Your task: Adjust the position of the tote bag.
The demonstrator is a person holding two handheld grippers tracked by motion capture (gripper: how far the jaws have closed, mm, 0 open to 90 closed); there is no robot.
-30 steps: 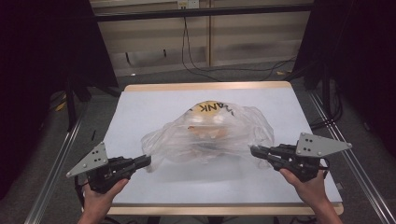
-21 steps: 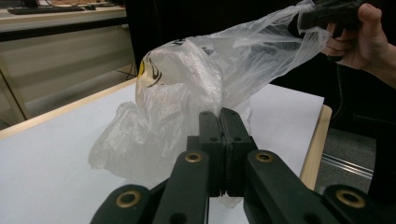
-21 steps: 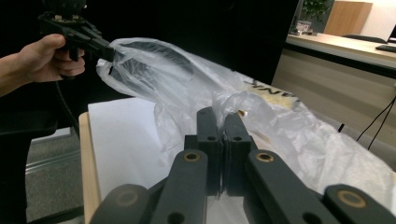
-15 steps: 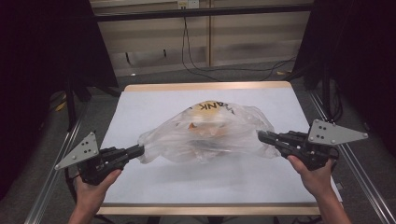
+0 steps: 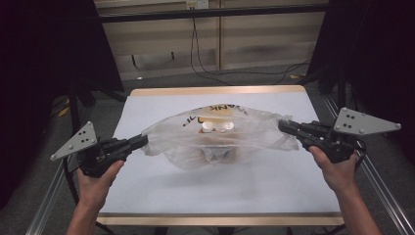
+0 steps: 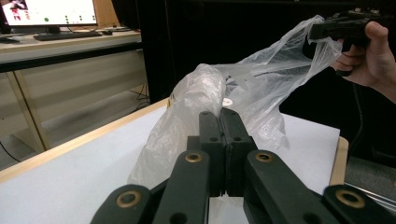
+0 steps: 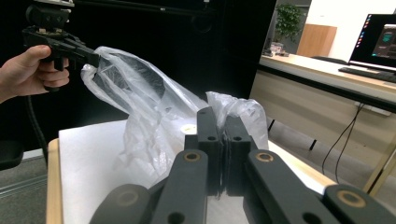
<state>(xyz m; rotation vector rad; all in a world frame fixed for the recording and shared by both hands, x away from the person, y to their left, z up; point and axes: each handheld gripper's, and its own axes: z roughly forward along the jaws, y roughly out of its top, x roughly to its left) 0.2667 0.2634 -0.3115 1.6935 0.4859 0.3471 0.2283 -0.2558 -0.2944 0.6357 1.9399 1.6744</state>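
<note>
You held the 2 grippers at matching height near your edge of the table [image 5: 147,196], 1 out to each side, with the plastic bag [image 5: 220,134] stretched between them.

The left gripper [image 5: 143,141] had its jaws closed on the bag's left handle; in the left gripper view the film bunched up directly ahead of the 2 black jaws, which stood pressed together with plastic caught at their tips [image 6: 223,116]. The right gripper [image 5: 283,125] was likewise clamped on the bag's right handle, its jaws closed flat with crumpled film rising just beyond them [image 7: 219,116].

The bag's long axis ran left to right across the table, from one set of jaws to the other. Its body sagged in the middle, and its underside appeared to rest on or hang just above the white surface; I could not tell which. Neither hand was nearer to the bag's bulk: it hung roughly midway, slightly beyond the line joining the jaws.

Inside, farther off, lay pale round contents [image 5: 215,127] below black lettering [image 5: 215,111] on the far wall of the bag.

In my judgement, any coming move depends on both hands travelling together, since uneven pull would tip the load sideways.
</note>
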